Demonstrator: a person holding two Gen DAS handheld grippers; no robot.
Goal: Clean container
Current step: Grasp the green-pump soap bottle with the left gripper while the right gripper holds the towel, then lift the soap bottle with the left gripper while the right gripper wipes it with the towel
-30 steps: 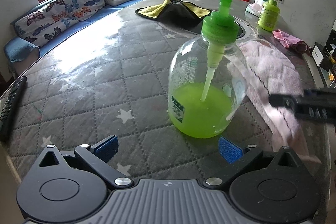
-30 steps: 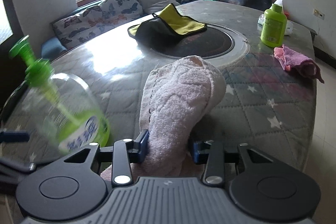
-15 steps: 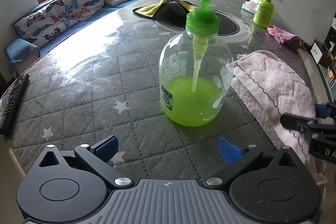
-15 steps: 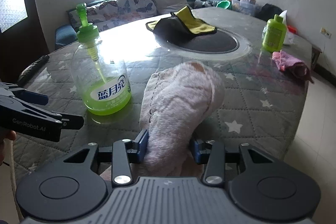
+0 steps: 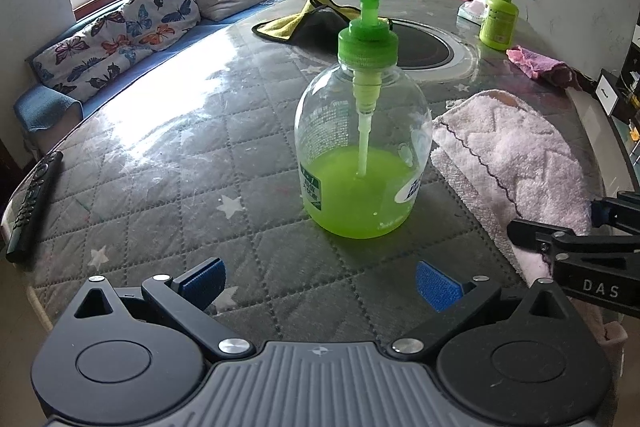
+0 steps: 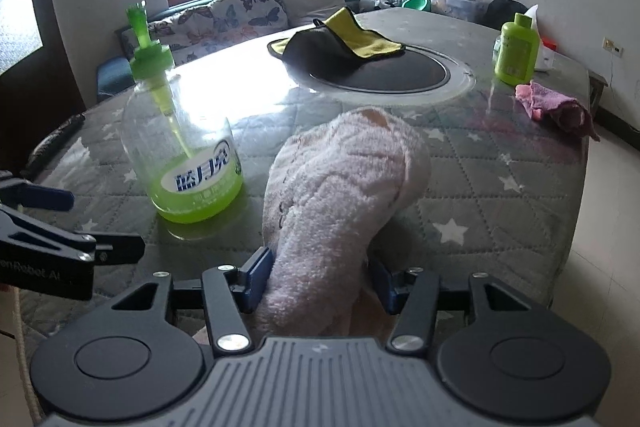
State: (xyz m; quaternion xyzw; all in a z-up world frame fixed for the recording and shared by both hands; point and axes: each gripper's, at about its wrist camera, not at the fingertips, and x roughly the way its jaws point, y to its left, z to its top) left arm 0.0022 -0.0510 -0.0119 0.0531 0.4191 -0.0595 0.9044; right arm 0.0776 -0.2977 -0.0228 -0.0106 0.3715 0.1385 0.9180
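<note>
On the quilted grey table (image 5: 168, 163), the clear green-pump soap bottle (image 5: 362, 155) is now standing released between the spread-jawed left gripper (image 5: 320, 283) pulling back, while the right gripper (image 6: 320, 277) is clenching the pale pink towel (image 6: 340, 195) beside it, wiping possibly over.

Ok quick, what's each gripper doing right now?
Left gripper: open, empty, jaws short of the soap bottle.
Right gripper: shut on the pink towel.

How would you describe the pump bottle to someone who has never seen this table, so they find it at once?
On the grey quilted table, look at the near edge, just in front of the open left gripper. The pump bottle stands upright there, beside the pale pink towel. Unlike the opaque green bottle far back, it is clear, part-filled with green liquid.
</note>
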